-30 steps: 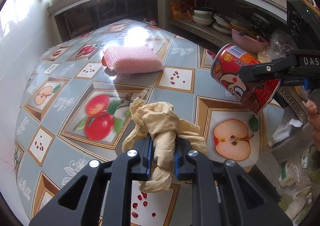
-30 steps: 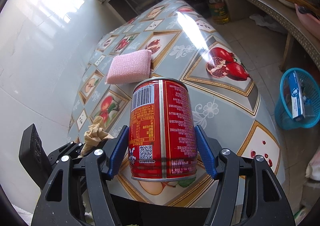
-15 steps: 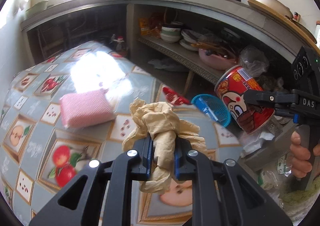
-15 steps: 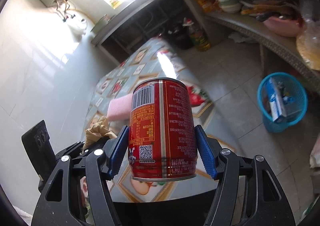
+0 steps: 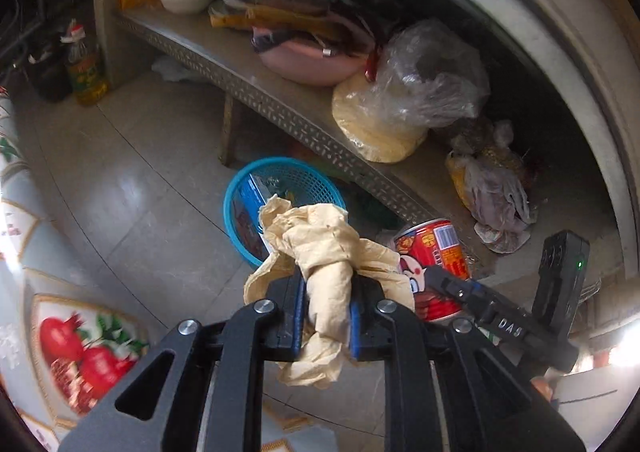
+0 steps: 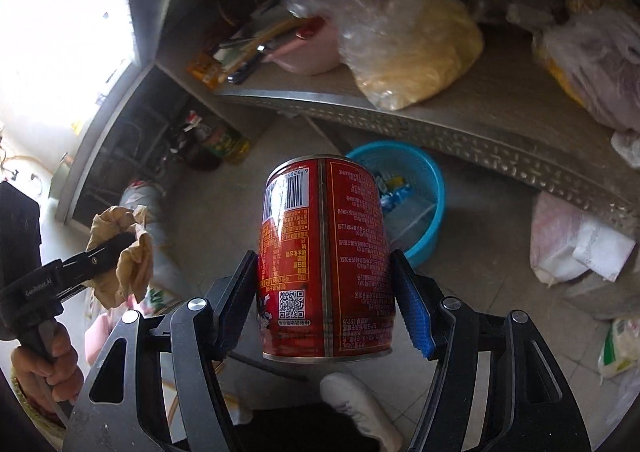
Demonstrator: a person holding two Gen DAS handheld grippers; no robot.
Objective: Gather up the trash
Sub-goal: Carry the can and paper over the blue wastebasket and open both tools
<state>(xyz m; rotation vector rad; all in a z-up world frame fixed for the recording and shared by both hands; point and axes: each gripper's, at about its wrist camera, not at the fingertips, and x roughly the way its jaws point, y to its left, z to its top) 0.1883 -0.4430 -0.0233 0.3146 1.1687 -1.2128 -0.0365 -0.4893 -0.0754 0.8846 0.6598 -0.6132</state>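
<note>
Left gripper point(image 5: 324, 316) fingers pinch crumpled paper point(image 5: 320, 252); right gripper point(image 6: 324, 292) fingers clamp red can point(image 6: 324, 264), both w/ blue basket point(image 5: 236, 192) on floor beyond.

Blue basket point(image 5: 244, 188) sits on floor point(image 5: 132, 172), mouth open from above; box point(image 5: 244, 212) inside takes one side; metal shelf point(image 5: 280, 112) edge overhangs just behind its far rim, shelf leg point(image 5: 227, 132) beside it; bare tile open on near side; bottles point(image 6: 224, 142) well apart; white bags point(image 6: 576, 248) clutter floor on other side.

Dim, motion-blurred; window point(image 6: 60, 32) glare upper left; fisheye-warped edges.
</note>
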